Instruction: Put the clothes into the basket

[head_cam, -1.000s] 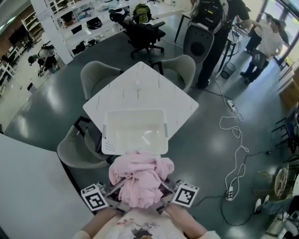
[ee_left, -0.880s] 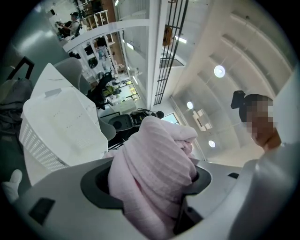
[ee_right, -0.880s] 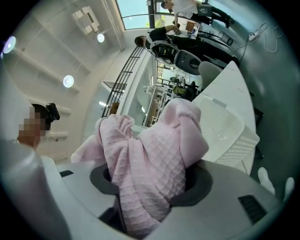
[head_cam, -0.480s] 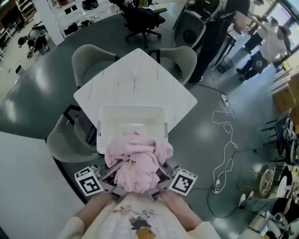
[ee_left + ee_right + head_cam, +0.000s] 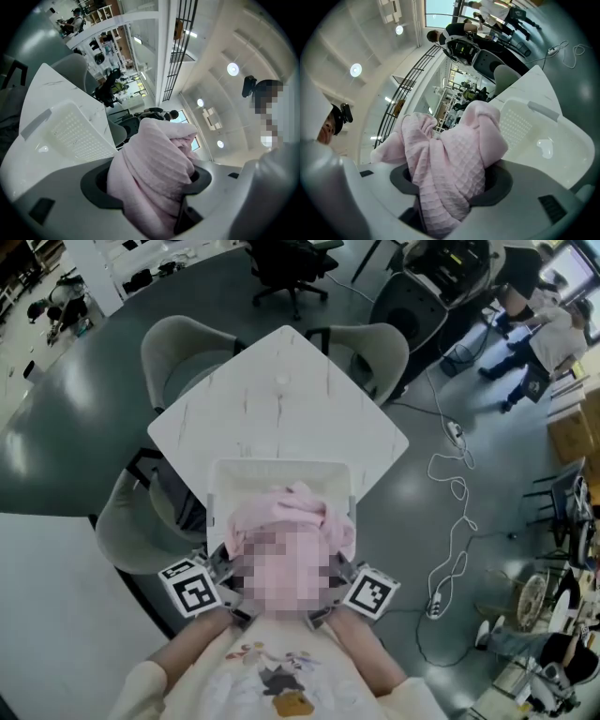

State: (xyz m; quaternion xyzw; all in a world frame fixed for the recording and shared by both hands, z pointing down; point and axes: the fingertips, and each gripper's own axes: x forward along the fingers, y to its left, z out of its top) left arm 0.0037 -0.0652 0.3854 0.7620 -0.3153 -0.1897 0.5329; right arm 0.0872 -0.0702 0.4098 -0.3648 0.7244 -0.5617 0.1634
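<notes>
Handover step, by the look of it, with both tools sharing one load. On one side the left hand-held gripper [image 5: 154,192] has its jaws clamped on the pink waffle-knit garment [image 5: 298,505]. On the other, the right hand-held gripper [image 5: 445,187] pinches the same bundle, jaws set fairly wide around the thick folds. The garment hangs bunched between them, over the near rim of the white basket [image 5: 281,467], and as far as I can judge it is not yet down inside. That basket sits at the near corner of the white tabletop [image 5: 281,390]. Next move, I reckon: reach a little more over the middle and lower the cloth below the rim. Then open both sets of jaws together so no fold snags or drapes over the edge.
</notes>
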